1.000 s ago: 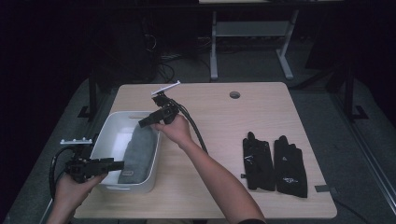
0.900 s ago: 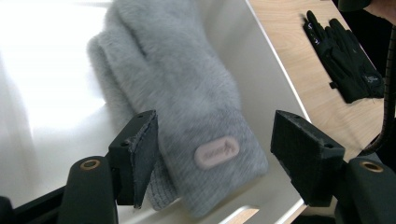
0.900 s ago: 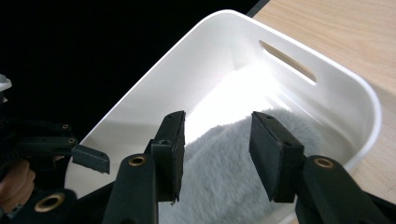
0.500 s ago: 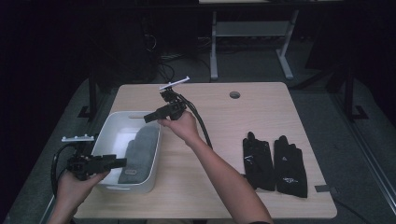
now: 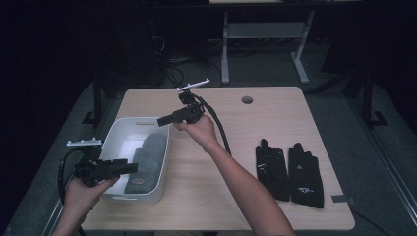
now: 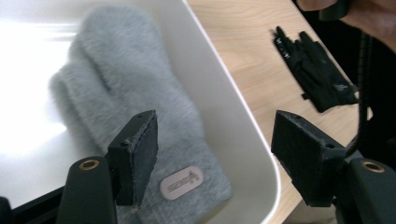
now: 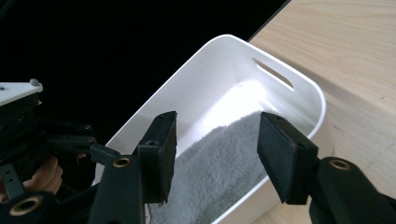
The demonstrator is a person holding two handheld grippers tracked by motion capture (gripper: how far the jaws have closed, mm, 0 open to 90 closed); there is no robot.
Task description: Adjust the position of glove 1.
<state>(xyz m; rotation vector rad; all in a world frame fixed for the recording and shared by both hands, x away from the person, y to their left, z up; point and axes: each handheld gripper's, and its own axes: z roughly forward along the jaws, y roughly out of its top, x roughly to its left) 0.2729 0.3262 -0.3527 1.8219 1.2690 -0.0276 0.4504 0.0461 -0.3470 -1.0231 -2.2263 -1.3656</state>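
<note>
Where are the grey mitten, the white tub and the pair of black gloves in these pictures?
grey mitten (image 6: 140, 93), left gripper view, on the fluffy palm area.
white tub (image 7: 285, 79), right gripper view, on the end wall beside the handle slot.
black gloves (image 5: 290, 172), high view, on the gloves' inner edges, lying on the table.

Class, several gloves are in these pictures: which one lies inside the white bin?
The fluffy grey mitten, lying in the white bin; the two black gloves lie flat on the bare wooden tabletop.

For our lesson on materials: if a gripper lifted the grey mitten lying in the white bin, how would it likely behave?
The grey mitten looks thick and fluffy, so it would probably sag and fold rather than stay stiff. Its soft pile suggests it is light for its size and would squash between the pads. Lying flat in the white bin, it seems unlikely to roll or break.
</note>
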